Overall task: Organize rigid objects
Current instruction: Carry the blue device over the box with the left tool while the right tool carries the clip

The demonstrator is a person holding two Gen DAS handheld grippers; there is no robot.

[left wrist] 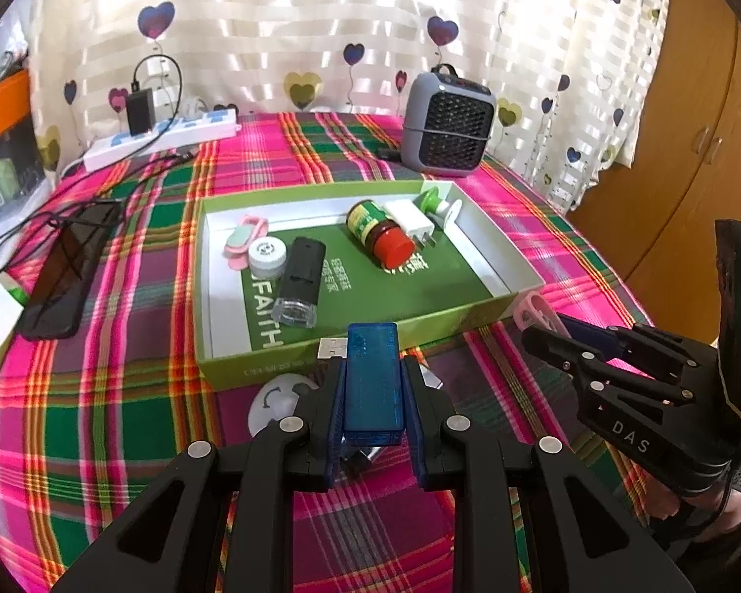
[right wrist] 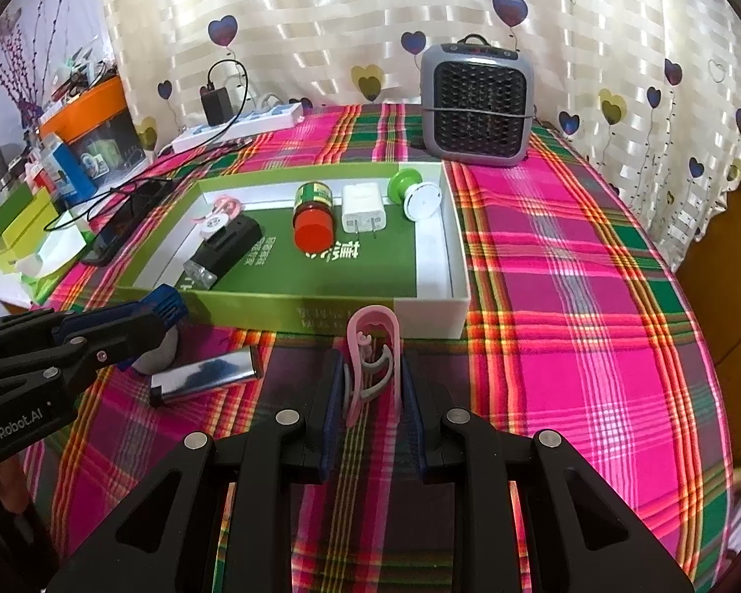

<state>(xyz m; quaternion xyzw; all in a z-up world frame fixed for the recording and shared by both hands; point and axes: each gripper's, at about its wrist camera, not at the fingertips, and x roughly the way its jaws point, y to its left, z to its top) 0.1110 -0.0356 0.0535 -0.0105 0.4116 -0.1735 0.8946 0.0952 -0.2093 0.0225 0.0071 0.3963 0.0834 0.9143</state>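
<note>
My left gripper [left wrist: 373, 366] is shut on a translucent blue USB device [left wrist: 373, 395], held just in front of the green box [left wrist: 281, 360]. My right gripper [right wrist: 373, 358] is shut on a pink clip [right wrist: 375, 346] near the box's front wall [right wrist: 271, 314]. Each gripper shows in the other's view: the right gripper [left wrist: 548, 333] with the pink clip [left wrist: 536, 309], the left gripper [right wrist: 165, 314] with the blue device [right wrist: 168, 301]. The box holds a red-capped bottle [left wrist: 380, 232], a white charger [left wrist: 412, 220], a black device [left wrist: 299, 279], a white jar [left wrist: 267, 254] and another pink clip [left wrist: 244, 239].
On the plaid cloth lie a silver metal piece [right wrist: 207, 375] and a white round object [left wrist: 276, 402] below the left gripper. A grey heater [left wrist: 447, 123] stands behind the box, with a power strip [left wrist: 163, 141] at the back left and a dark phone [left wrist: 69, 276] left. A wooden wardrobe [left wrist: 691, 148] stands right.
</note>
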